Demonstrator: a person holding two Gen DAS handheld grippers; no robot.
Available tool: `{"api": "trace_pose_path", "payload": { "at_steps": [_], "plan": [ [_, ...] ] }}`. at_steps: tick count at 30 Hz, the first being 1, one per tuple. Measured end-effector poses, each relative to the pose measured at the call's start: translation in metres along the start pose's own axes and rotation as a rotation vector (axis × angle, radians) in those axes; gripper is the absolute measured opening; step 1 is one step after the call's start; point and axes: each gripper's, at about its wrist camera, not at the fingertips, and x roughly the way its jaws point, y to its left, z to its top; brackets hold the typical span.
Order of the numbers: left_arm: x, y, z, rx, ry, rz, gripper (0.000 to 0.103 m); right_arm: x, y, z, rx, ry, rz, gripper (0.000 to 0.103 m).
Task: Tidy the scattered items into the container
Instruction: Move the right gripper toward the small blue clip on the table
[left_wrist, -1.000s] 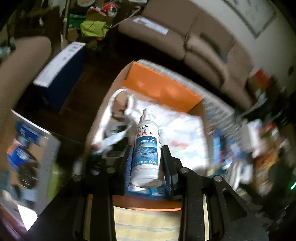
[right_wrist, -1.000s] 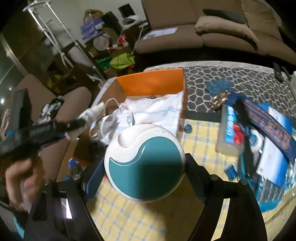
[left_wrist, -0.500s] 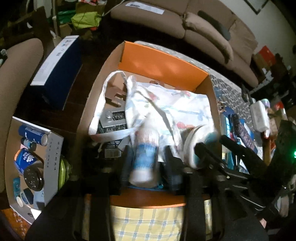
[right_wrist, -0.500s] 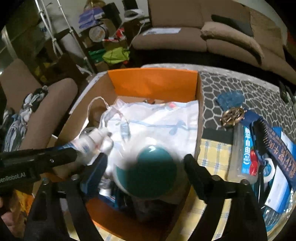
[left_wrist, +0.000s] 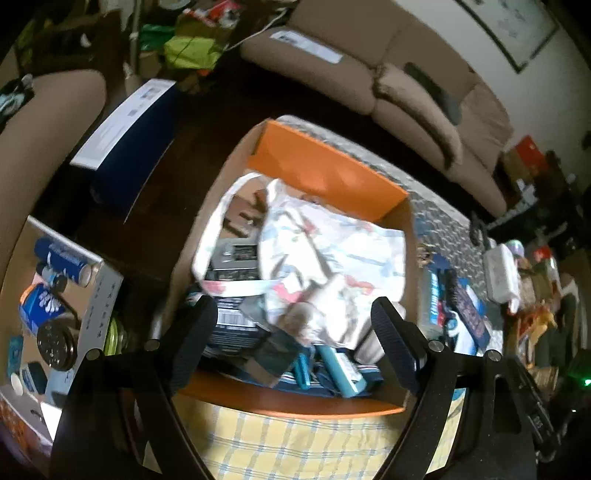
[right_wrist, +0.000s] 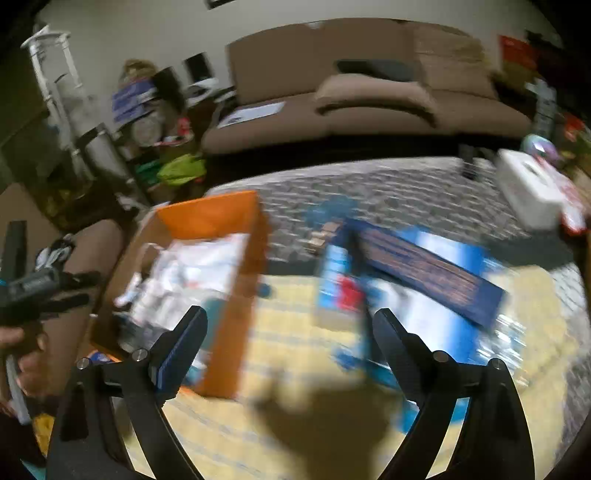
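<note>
Fingers (left_wrist: 391, 339) of both grippers spread wide, empty, above yellow checked cloth (left_wrist: 295, 443) w/ orange box (left_wrist: 325, 173), brown sofa (right_wrist: 369, 96) behind.

An orange-walled box (left_wrist: 325, 173) holds a white printed bag (left_wrist: 332, 251) on a yellow-checked cloth (left_wrist: 295, 443).

Supporting surface: a table (right_wrist: 388, 192) covered at the rear by a grey cobble-patterned mat and at the front by a yellow checked cloth (right_wrist: 295, 332). Resting directly on it: an orange-flapped cardboard box (left_wrist: 325, 173) at the left edge; beside it a cluster of blue packages (right_wrist: 436, 273), blurred; a white box (right_wrist: 528, 192) at the far right.
</note>
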Motion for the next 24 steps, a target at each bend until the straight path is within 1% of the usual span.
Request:
{"api": "trace_pose_path", "payload": {
  "at_steps": [2, 4, 5, 7, 10, 13, 14, 16, 18, 19, 20, 21, 22, 23, 24],
  "plan": [
    [-0.001, -0.011, -0.003, 0.032, -0.015, -0.018, 0.084, -0.009, -0.023, -0.015, 0.005, 0.014, -0.055, 0.093],
    [0.001, -0.021, -0.007, 0.067, -0.016, -0.024, 0.085, -0.012, -0.04, -0.025, 0.01, 0.022, -0.089, 0.093],
    [0.004, -0.023, -0.009, 0.075, -0.007, -0.017, 0.087, -0.011, -0.049, -0.032, 0.021, 0.027, -0.111, 0.093],
    [0.012, -0.024, -0.011, 0.063, 0.02, 0.009, 0.087, -0.007, -0.058, -0.041, 0.033, 0.032, -0.122, 0.093],
    [0.019, -0.021, -0.014, 0.029, 0.029, 0.034, 0.087, 0.009, -0.06, -0.053, 0.033, 0.064, -0.107, 0.093],
    [0.018, -0.023, -0.016, 0.033, 0.02, 0.039, 0.087, 0.029, -0.038, -0.063, -0.03, 0.114, -0.031, 0.092],
    [0.017, -0.023, -0.016, 0.036, 0.013, 0.041, 0.087, 0.037, -0.024, -0.067, -0.086, 0.129, 0.007, 0.09],
    [0.016, -0.024, -0.016, 0.037, 0.002, 0.044, 0.087, 0.051, -0.003, -0.069, -0.179, 0.151, 0.032, 0.083],
    [0.016, -0.026, -0.016, 0.04, 0.004, 0.044, 0.087, 0.067, 0.016, -0.071, -0.281, 0.161, 0.008, 0.082],
    [0.016, -0.027, -0.016, 0.045, 0.006, 0.042, 0.087, 0.075, 0.024, -0.072, -0.342, 0.157, -0.013, 0.079],
    [0.016, -0.028, -0.016, 0.052, 0.004, 0.039, 0.087, 0.083, 0.03, -0.073, -0.401, 0.152, -0.041, 0.075],
    [0.015, -0.029, -0.017, 0.057, -0.001, 0.038, 0.087, 0.091, 0.034, -0.073, -0.446, 0.153, -0.058, 0.072],
    [0.013, -0.031, -0.017, 0.061, -0.01, 0.039, 0.087, 0.098, 0.036, -0.073, -0.476, 0.16, -0.062, 0.065],
    [0.012, -0.033, -0.017, 0.069, -0.017, 0.04, 0.087, 0.109, 0.039, -0.072, -0.506, 0.178, -0.055, 0.055],
    [0.011, -0.034, -0.018, 0.078, -0.024, 0.042, 0.087, 0.115, 0.034, -0.072, -0.509, 0.189, -0.045, 0.052]
  ]
}}
